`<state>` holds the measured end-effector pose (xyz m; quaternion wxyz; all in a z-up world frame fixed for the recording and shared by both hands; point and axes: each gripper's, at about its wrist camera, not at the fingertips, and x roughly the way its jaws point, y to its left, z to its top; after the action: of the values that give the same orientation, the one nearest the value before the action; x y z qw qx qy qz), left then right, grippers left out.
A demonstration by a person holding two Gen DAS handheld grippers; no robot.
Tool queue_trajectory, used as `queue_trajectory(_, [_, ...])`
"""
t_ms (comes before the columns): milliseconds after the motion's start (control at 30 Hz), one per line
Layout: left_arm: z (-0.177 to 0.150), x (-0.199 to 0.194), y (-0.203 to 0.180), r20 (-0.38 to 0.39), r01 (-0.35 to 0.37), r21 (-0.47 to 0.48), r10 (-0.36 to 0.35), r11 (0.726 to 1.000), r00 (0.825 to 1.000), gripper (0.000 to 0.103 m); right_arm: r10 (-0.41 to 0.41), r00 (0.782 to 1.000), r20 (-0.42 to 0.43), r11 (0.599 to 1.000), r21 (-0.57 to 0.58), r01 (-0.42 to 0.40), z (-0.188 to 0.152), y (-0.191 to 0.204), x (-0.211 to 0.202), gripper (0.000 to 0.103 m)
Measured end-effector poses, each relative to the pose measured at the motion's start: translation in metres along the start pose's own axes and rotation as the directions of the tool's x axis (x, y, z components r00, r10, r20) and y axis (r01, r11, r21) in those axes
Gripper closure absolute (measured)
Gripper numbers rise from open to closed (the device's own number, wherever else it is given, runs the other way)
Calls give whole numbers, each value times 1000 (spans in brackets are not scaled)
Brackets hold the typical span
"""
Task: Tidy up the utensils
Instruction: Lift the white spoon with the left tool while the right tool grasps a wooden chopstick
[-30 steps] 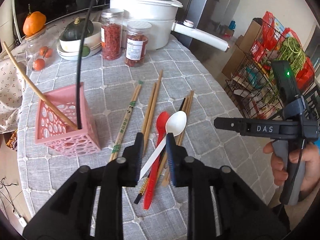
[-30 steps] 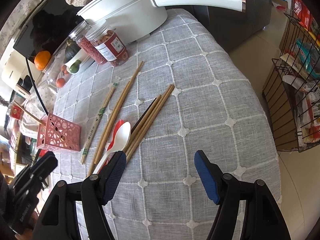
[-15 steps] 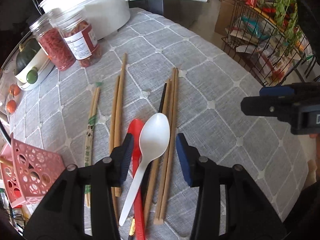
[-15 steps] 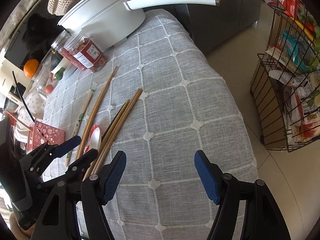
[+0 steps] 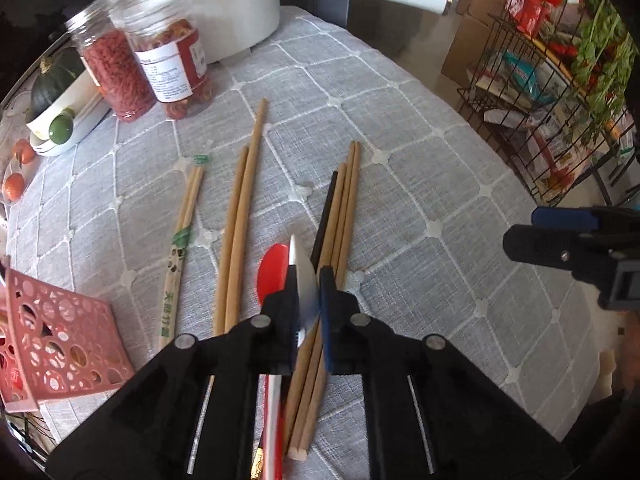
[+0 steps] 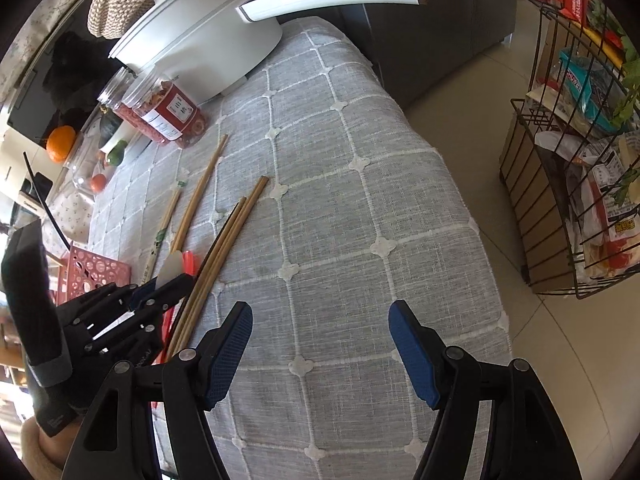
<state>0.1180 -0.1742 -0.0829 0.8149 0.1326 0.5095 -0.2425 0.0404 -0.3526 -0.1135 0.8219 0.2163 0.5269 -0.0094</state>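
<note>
Left gripper (image 5: 309,294) closing on the white spoon (image 5: 303,280); right gripper (image 6: 320,354) wide and empty.
The spoon stands on edge between the pads, over the red spoon (image 5: 272,268) among chopsticks (image 5: 236,232) on the grey tablecloth (image 5: 420,184). A printed pair (image 5: 178,248) carries green characters; the jar label (image 5: 170,74) is too blurred to read.

A coarse-woven grey cloth (image 5: 420,152) with raised white stitching covers the bench, under matt bare-wood chopsticks (image 5: 240,208), a glossy red plastic spoon (image 5: 272,268), a smooth white plastic spoon (image 5: 306,284), a matt pink perforated plastic basket (image 5: 60,344) and a glossy white pot (image 5: 224,12).
</note>
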Motion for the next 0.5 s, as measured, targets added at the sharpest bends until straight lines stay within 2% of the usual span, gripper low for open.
queue_trajectory(133, [-9, -41, 19, 120, 31, -76, -22, 997, 992, 93, 2, 1000, 0, 1000, -12, -2, 0, 8, 2, 31])
queue_trajectory(233, [-23, -80, 34, 222, 63, -129, -33, 990, 974, 93, 7, 1000, 1, 1000, -19, -7, 0, 17, 6, 31])
queue_trajectory(367, [-48, -129, 52, 356, 134, -190, -59, 973, 933, 93, 12, 1000, 1, 1000, -22, -12, 3, 29, 17, 32])
queue_trajectory(500, [-66, -160, 68, 460, 212, -252, -75, 944, 884, 93, 22, 1000, -4, 1000, -16, -22, 7, 44, 33, 41])
